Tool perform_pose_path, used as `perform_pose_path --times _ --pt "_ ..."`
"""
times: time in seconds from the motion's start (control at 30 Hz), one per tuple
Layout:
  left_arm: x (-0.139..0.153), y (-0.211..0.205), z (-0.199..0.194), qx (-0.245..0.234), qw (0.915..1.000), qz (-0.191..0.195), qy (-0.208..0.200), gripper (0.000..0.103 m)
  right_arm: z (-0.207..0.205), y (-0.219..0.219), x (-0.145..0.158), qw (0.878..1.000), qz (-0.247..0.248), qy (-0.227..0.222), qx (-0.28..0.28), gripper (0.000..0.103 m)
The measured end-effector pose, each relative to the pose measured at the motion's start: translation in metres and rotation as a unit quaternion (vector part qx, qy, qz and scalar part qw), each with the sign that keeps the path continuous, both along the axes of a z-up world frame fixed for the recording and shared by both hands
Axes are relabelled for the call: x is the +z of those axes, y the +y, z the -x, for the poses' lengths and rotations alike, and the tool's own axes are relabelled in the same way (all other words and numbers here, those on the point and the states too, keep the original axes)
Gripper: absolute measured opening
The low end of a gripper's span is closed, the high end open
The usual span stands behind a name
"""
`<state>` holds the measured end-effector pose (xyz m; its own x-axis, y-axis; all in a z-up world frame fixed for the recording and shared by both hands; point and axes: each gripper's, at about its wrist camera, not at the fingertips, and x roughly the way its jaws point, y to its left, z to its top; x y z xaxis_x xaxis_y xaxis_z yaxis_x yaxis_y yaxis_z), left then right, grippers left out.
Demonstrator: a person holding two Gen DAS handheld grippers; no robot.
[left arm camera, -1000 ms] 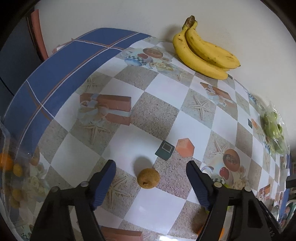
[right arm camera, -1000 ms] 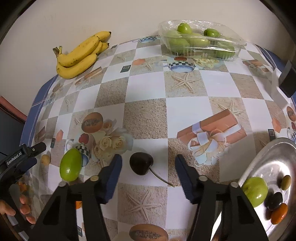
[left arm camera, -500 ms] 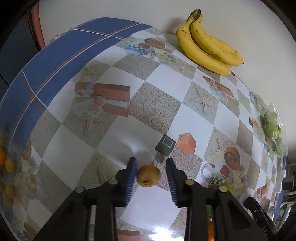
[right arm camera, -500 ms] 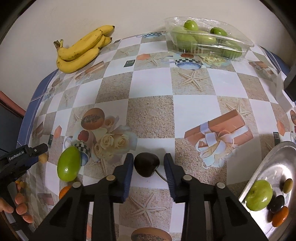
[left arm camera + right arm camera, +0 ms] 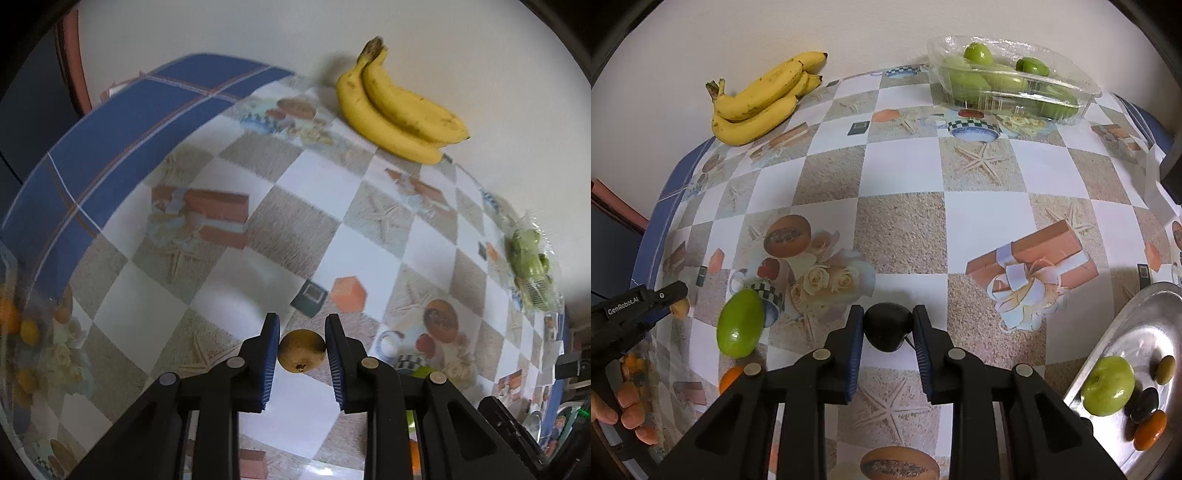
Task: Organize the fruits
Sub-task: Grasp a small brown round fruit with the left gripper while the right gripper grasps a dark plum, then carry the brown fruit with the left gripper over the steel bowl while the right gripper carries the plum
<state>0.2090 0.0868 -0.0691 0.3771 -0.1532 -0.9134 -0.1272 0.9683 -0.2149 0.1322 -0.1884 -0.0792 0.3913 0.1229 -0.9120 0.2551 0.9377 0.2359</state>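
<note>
Left claw (image 5: 301, 350) is clamped on a small round brownish-yellow fruit (image 5: 301, 351), pinched between both blue pads above the table (image 5: 236, 295) with its checkered printed oilcloth. Right claw (image 5: 887, 328) is clenched on a dark, near-black cherry-like fruit with a thin stem (image 5: 886, 326). An oval green fruit (image 5: 740, 328) lies left of it. A silver metal tray (image 5: 1145, 332) at right holds four fruits.
</note>
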Motion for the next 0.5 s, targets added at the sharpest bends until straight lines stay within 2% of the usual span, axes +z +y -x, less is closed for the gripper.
perform_pose_path --times 0.5 --pt "0.055 -0.039 0.016 -0.037 0.9973 -0.018 -0.061 0.027 0.019 -0.009 0.035 1.000 -0.003 -0.012 -0.019 0.027"
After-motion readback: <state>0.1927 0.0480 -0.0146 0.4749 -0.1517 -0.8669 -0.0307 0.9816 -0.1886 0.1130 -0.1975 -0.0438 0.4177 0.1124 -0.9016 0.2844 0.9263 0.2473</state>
